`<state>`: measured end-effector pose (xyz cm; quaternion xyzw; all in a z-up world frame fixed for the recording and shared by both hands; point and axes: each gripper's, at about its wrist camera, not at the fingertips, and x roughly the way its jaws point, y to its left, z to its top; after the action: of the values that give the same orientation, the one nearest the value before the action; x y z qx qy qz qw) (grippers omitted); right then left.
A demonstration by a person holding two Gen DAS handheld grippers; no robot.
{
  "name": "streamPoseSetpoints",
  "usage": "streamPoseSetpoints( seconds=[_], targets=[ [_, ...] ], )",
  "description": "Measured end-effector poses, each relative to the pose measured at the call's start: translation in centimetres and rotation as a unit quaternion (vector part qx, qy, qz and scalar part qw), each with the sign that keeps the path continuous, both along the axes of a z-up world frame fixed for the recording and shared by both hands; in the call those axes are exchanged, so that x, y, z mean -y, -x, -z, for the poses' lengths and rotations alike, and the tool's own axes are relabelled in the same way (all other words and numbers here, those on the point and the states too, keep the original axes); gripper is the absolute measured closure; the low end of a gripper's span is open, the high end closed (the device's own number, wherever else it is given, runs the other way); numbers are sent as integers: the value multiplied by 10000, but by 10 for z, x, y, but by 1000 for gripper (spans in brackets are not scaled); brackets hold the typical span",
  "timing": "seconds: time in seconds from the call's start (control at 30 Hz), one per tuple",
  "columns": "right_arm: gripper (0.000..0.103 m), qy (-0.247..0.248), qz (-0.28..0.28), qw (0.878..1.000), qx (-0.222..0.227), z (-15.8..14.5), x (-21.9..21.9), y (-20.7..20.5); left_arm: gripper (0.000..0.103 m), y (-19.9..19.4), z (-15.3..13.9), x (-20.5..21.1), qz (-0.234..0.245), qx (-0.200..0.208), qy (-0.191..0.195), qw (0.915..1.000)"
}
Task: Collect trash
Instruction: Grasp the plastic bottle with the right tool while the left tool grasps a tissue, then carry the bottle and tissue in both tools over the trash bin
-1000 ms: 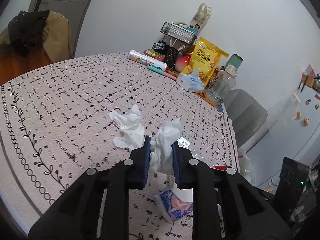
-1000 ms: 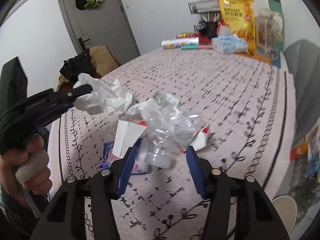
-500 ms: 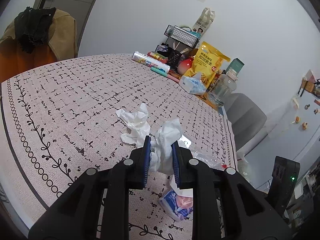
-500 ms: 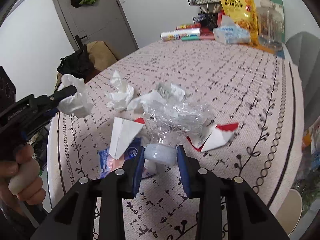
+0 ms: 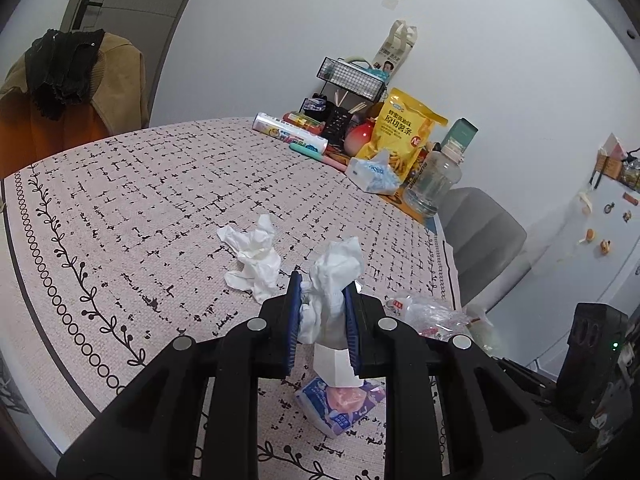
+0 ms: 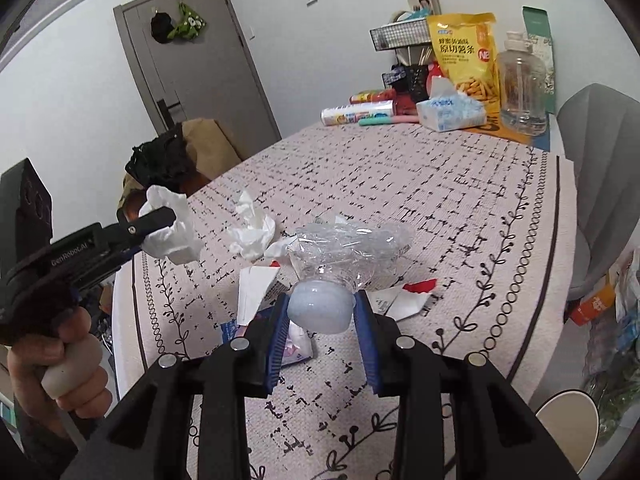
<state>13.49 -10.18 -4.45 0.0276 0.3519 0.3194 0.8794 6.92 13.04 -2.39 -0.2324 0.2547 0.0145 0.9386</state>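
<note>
Bottle point(image 6: 348, 252), crushed clear plastic, sat clamped at its white cap point(image 6: 320, 306) between the pads of the right gripper point(image 6: 322, 332), whose jaws had just been closing onto it; body projected forward, clear of the table point(image 6: 460, 200). Left gripper point(image 5: 322, 312) was nearly closed on a crumpled tissue point(image 5: 332, 280), pinched mid-wad. Second tissue point(image 5: 252, 258), a torn carton point(image 6: 256, 286) and a tissue pack point(image 5: 340, 400) lay on the cloth near the front edge. Judgement: bottle is light, springy and slippery; the rigid cap is the sound hold, as thin walls would buckle. Tissue is soft and weightless; any pinch serves.
</note>
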Motion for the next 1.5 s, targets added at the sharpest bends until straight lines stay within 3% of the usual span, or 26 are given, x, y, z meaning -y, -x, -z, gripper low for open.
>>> streamPoseSetpoints(
  seconds=[0.33,0.73,1.17,1.5],
  targets=[
    [71,-269,268,9992,146,-9,37,5,83,-12,-10,39,316,22,-222,9993],
    [71,-465,939,9942,249,-11,111,6,84,-33,-31,100,812,172,-507,9953],
    [71,-502,1758,9830,147,13,199,17,84,-58,-29,187,1614,141,-662,9846],
    [70,-634,2211,9732,-16,38,258,20,84,-81,-19,264,2239,-21,-808,9713]
  ],
)
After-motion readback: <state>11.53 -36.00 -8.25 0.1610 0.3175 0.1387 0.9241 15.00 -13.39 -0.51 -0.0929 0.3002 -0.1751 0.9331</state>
